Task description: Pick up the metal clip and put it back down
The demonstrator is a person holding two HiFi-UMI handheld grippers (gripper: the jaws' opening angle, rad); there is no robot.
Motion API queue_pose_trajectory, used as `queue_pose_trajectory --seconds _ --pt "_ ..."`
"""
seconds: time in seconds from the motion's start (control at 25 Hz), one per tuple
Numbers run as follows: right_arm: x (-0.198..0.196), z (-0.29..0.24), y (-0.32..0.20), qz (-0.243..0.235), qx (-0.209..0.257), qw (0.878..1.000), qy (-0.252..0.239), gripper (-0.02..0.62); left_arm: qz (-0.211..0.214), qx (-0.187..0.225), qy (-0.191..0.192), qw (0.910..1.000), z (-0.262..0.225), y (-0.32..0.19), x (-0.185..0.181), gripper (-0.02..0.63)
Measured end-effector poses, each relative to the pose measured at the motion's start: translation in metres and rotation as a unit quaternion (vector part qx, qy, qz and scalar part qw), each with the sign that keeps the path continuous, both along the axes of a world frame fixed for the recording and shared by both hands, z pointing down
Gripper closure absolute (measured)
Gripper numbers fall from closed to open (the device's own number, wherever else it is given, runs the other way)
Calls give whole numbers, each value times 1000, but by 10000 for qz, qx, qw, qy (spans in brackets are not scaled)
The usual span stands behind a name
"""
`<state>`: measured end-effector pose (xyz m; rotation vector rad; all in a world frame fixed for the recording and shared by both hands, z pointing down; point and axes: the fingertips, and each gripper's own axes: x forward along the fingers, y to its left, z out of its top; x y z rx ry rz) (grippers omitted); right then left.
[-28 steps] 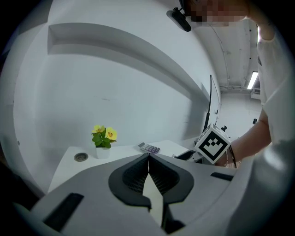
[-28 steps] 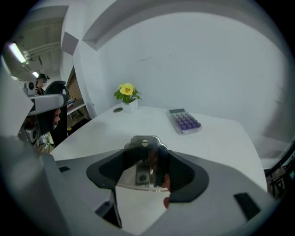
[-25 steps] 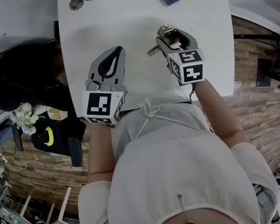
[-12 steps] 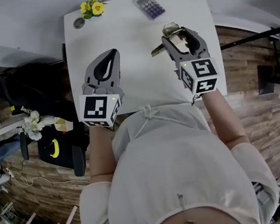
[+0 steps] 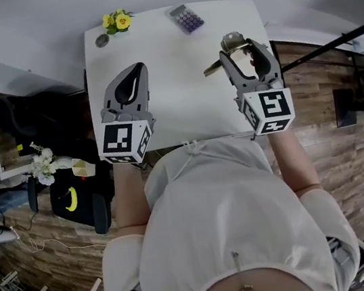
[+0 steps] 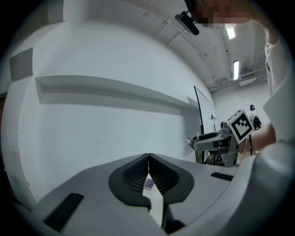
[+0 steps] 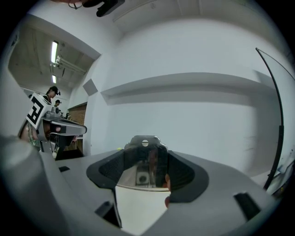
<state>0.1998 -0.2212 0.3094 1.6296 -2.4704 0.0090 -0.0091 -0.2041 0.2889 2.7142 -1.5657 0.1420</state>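
Squarely between right gripper (image 7: 146, 161) jaws: clip (image 7: 144, 146)

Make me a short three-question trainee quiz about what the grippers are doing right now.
1. True or false: the left gripper is shut with nothing between its jaws.
2. The right gripper is shut on: A) a pen, B) a metal clip, C) a spoon?
3. Which keyed device lies near the far edge of the white table?
Key: 1 true; 2 B; 3 the calculator.
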Motion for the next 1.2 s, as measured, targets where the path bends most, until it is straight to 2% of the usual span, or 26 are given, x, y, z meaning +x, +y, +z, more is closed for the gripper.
queue_pose_trajectory --seconds 0.32,0.56,0.88,1.04,1.2 --pt "3 2 0 -24 -62 10000 -51 303 -53 -13 -14 10000 -2 2 1 588" --pt "-8 22 -13 -134 -335 9993 -52 303 -88 -148 5 9999 11 -6 -1 588" --pt "-36 77 -42 -312 -1063 9938 7 302 -54 -597 119 9981 52 -24 -6 588" --pt "-54 120 -53 -400 -1595 9864 62 302 18 -899 176 9958 79 -31 -6 588" --pt "-72 161 -64 -453 -2034 9780 122 302 110 -1030 187 9944 98 -40 -7 588"
